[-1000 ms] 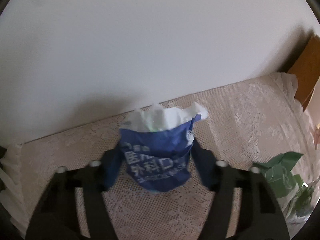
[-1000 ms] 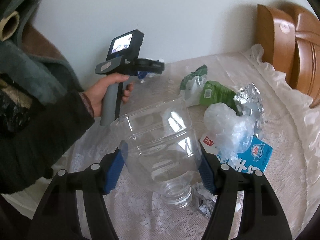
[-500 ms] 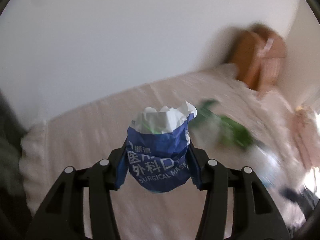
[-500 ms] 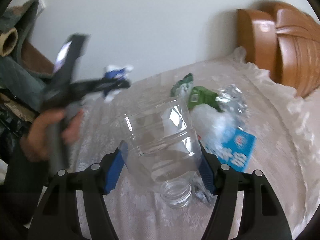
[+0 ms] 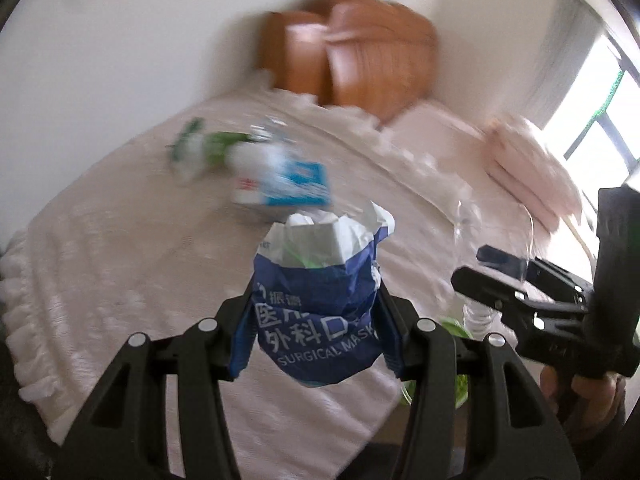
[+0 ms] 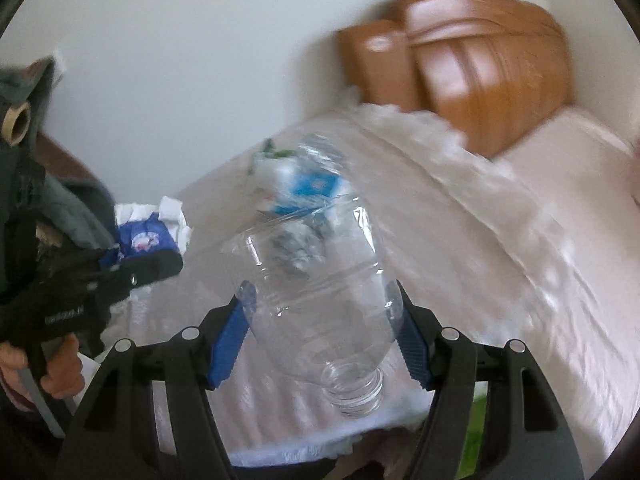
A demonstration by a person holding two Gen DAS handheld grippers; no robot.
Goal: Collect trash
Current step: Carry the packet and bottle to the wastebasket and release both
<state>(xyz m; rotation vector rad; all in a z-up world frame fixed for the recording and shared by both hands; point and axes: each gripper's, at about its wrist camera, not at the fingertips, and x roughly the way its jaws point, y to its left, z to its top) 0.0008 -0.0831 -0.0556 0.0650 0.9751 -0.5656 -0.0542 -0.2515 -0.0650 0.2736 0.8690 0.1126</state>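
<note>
My left gripper (image 5: 316, 320) is shut on a crumpled blue surgical-mask packet (image 5: 320, 312) stuffed with white paper, held up above the lace bed cover (image 5: 120, 240). My right gripper (image 6: 324, 320) is shut on a clear plastic bottle (image 6: 320, 280), its open neck pointing toward the camera. In the right wrist view the left gripper (image 6: 148, 256) shows at the left with the blue packet (image 6: 146, 236). The left wrist view shows the right gripper (image 5: 492, 268) at the right with the bottle (image 5: 496, 232). More trash lies blurred on the bed: a blue-and-white carton (image 5: 296, 188) and a green wrapper (image 5: 212, 148).
A wooden headboard (image 5: 352, 48) stands against the white wall at the bed's far end, with pink pillows (image 5: 528, 160) and a bright window (image 5: 592, 92) to the right. Something green (image 5: 452, 328) shows below the bed's near edge. A person's hand (image 6: 60, 368) holds the left gripper's handle.
The left gripper has lifted the blue packet off the bed and swung right, away from the wall. The right gripper has swung the same way with the bottle. Both views are now blurred.
</note>
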